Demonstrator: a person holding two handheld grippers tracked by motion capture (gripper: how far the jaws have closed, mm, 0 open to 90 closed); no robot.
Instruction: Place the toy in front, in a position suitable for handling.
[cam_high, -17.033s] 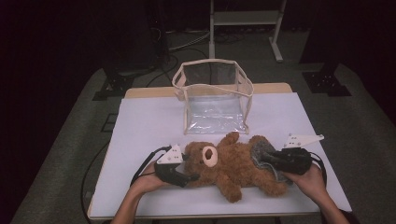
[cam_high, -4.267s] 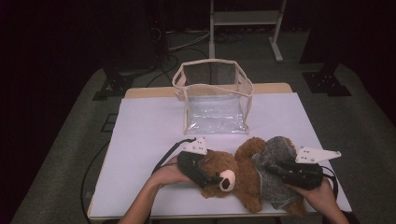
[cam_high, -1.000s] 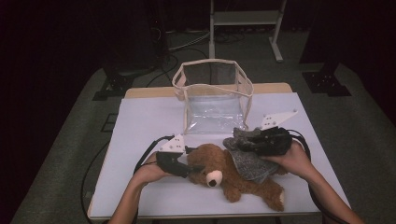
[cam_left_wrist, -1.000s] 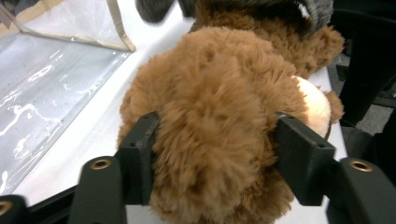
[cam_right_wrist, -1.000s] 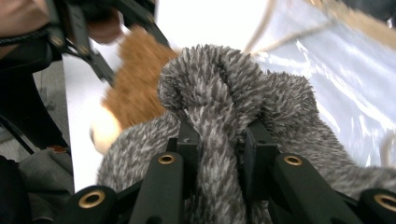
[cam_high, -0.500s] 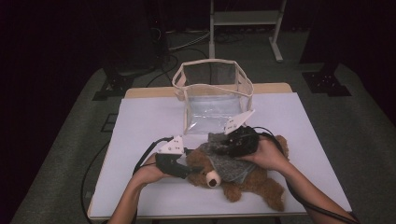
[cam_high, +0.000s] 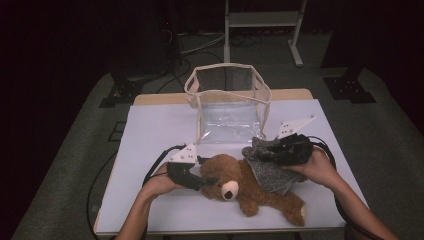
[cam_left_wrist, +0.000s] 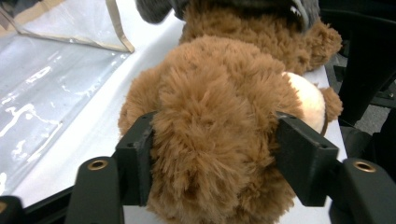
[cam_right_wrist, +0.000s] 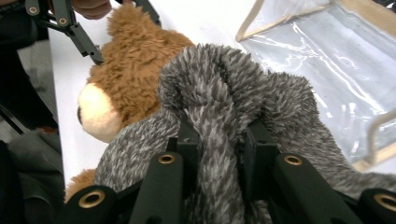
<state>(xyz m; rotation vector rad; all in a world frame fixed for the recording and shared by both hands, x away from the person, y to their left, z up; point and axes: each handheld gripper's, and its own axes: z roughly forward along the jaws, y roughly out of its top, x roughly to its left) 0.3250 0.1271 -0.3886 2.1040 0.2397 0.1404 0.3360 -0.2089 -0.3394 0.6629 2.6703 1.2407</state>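
Note:
A brown teddy bear (cam_high: 250, 187) lies on its back on the white table (cam_high: 160, 130), head to the left. My left gripper (cam_high: 207, 180) straddles the bear's head (cam_left_wrist: 219, 107). Its jaws have just been opening, but the pads still press into the fur on both sides. My right gripper (cam_high: 265, 150) is shut on a bunched fold of a grey knitted garment (cam_high: 270, 172) that drapes over the bear's body. In the right gripper view the grey knit (cam_right_wrist: 233, 84) bulges up between the jaws, and the bear's muzzle (cam_right_wrist: 95, 114) shows to the left.
A clear plastic bag with beige trim (cam_high: 227, 67) stands open at the back middle of the table, just beyond the bear. Cables trail from both grippers. A dark floor and a metal stand's legs (cam_high: 295, 55) lie past the table.
The right gripper has carried the grey garment back to the right, off the bear's head, so the bear's face shows again. The left gripper has stayed at the head.

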